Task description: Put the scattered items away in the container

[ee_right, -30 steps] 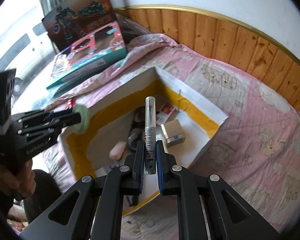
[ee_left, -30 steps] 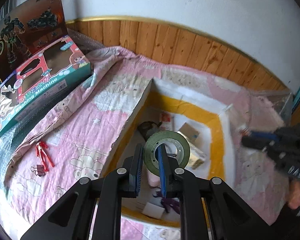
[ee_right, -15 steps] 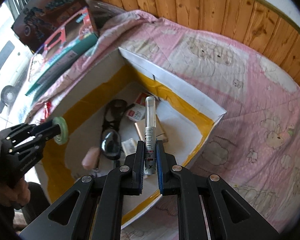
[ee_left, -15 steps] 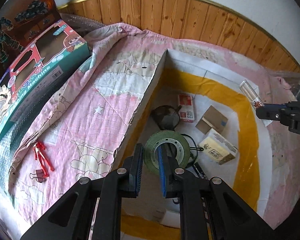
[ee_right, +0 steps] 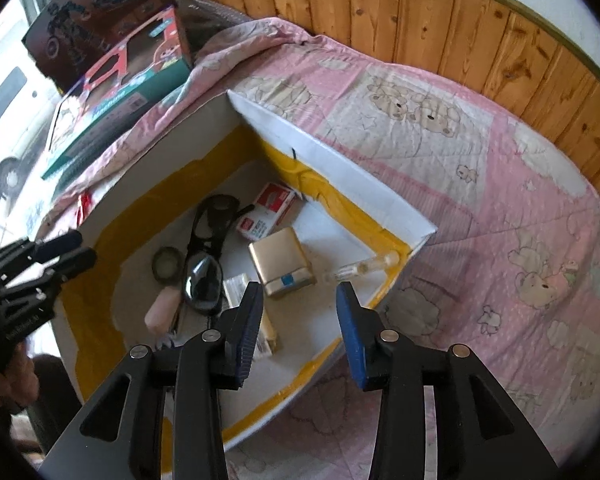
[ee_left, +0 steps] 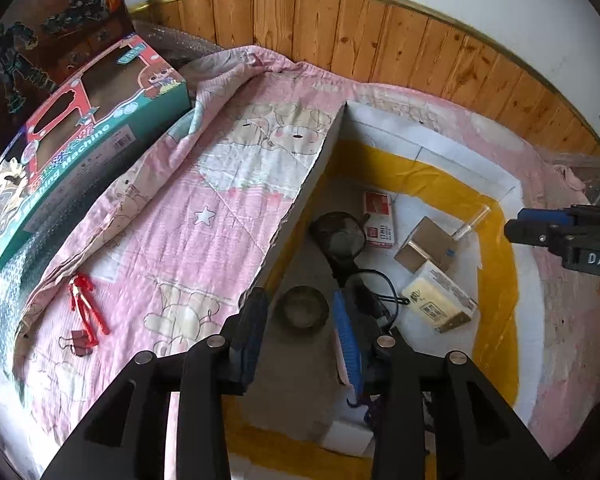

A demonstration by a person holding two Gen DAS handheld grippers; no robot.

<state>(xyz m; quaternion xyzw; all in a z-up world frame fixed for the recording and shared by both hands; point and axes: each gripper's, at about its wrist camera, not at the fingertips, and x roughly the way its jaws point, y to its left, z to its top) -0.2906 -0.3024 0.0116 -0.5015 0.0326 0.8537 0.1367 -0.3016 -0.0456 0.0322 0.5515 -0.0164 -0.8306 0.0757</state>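
You just dropped both: tape roll [ee_left: 303,307] and clear tube [ee_right: 364,267] now lie inside the box [ee_right: 332,168]. Both grippers' fingers hang released, empty. Red figure [ee_left: 85,300] on the bed's next.
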